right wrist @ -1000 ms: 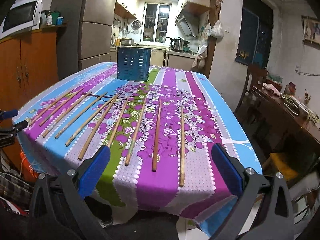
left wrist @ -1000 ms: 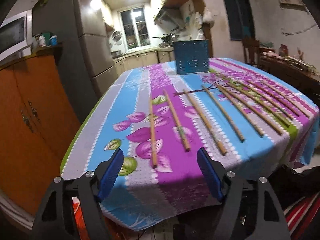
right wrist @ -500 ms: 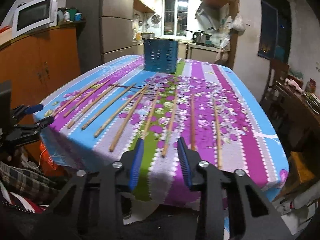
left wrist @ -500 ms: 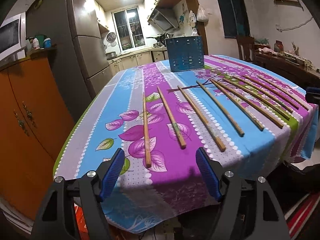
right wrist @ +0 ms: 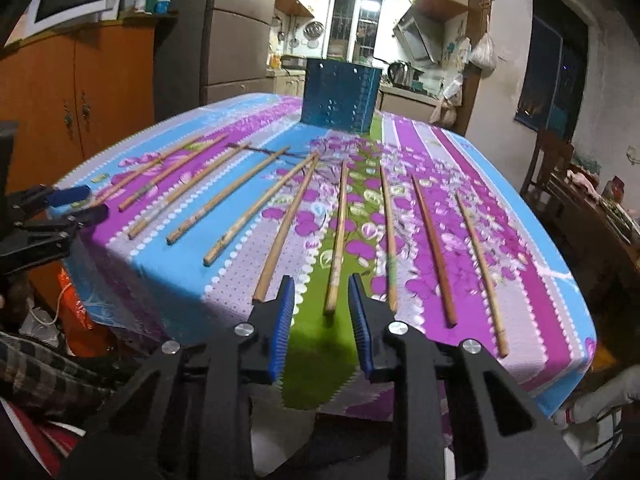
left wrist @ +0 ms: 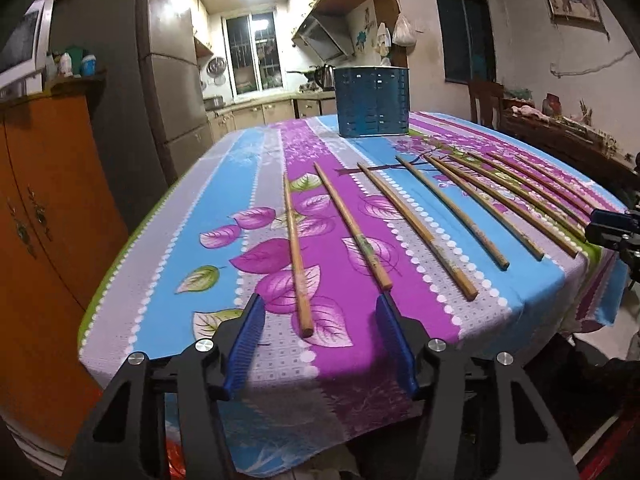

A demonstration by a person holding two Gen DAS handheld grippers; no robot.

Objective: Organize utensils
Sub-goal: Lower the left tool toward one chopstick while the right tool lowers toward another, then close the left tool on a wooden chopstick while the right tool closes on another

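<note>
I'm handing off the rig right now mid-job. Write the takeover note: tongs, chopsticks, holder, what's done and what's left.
Left tongs: open, empty, jaws just been narrowing, lined up on the near end of the leftmost chopstick, not gripping it.
Right tongs: open with a narrow gap, empty, jaws just been closing, near end of a chopstick on the green stripe just ahead of the gap.
Chopsticks: ten lie in a row on the tablecloth.
Blue holder: upright at the far end; nothing shows above its rim.
Done: nothing placed yet.
Left: grip the chopsticks and drop them in the holder.
</note>
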